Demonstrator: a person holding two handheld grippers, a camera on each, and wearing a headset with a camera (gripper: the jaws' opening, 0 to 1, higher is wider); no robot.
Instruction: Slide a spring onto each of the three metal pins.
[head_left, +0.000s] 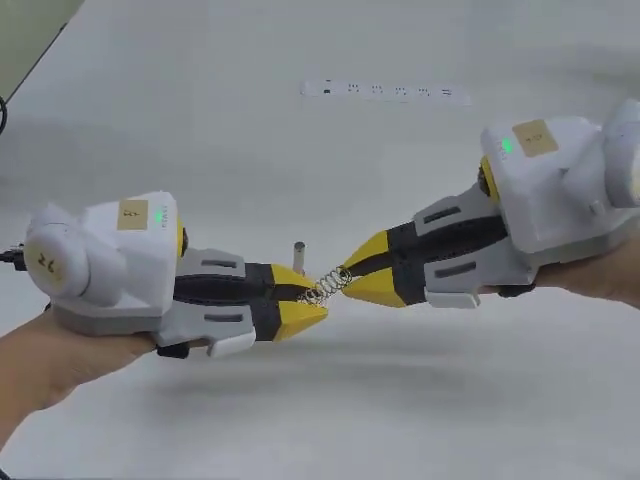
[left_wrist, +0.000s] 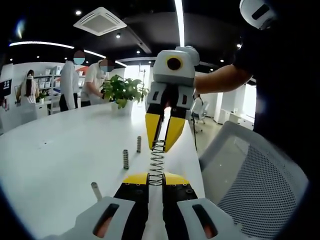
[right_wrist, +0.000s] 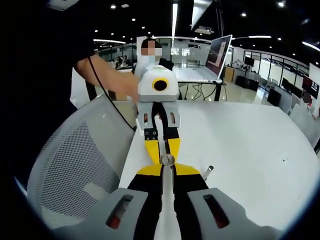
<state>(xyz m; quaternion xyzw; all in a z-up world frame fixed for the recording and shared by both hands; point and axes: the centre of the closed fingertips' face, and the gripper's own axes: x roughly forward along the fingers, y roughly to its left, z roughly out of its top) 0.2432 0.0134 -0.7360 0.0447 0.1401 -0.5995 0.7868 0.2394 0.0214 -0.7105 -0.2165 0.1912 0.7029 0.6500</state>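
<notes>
A thin silver coil spring (left_wrist: 157, 162) spans the gap between the tongs, one end pinched in the left gripper (left_wrist: 156, 178), the other in the right gripper (left_wrist: 160, 147). Three short metal pins stand upright left of the left gripper's jaws: the nearest pin (left_wrist: 95, 190) bare, the middle pin (left_wrist: 126, 159) and far pin (left_wrist: 139, 144) each sleeved in a coil

The thin silver wire spring (head_left: 328, 285) is gleaming as bare, bright metal. The left gripper (head_left: 308, 298) and right gripper (head_left: 347, 279) are showing matt white plastic housings, and their smooth yellow and black plastic jaws are catching a slight sheen. The short grey metal pin (head_left: 299, 250) is looking duller. The white tabletop (head_left: 200, 120) is lying smooth, giving back a soft satin reflection. The grey mesh chair back (left_wrist: 255, 185) is showing a woven, perforated texture.
</notes>
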